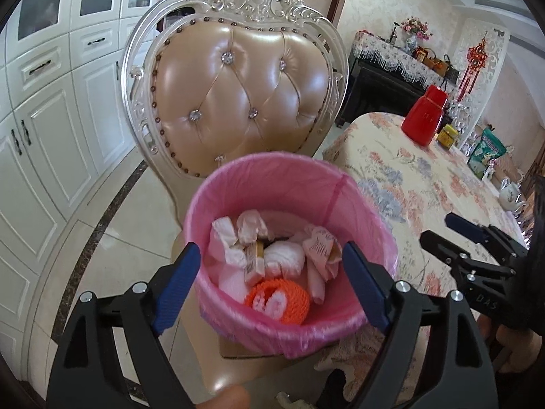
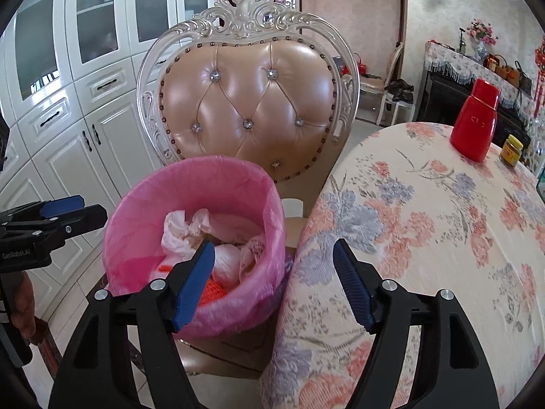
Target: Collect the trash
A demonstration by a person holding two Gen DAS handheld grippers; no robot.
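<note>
A bin lined with a pink bag (image 1: 218, 204) (image 2: 143, 211) stands on a cardboard box on the chair seat. Inside lie crumpled white tissues (image 1: 286, 260), paper wrappers (image 1: 320, 247) and an orange foam net (image 1: 289, 289). My left gripper (image 1: 270, 255) hangs open just above the bin's mouth with nothing between its blue pads (image 1: 177, 286). My right gripper (image 2: 272, 248) is open too, straddling the bin's right rim and the table edge, and holds nothing. Each gripper shows at the side of the other's view: the right gripper (image 1: 441, 230), the left gripper (image 2: 90, 208).
An ornate chair with a tufted beige back (image 1: 238, 102) stands behind the bin. A round table with a floral cloth (image 2: 425, 221) lies to the right, bearing a red bottle (image 2: 475, 126) and a small yellow jar (image 2: 511, 150). White cabinets (image 1: 51, 119) line the left wall.
</note>
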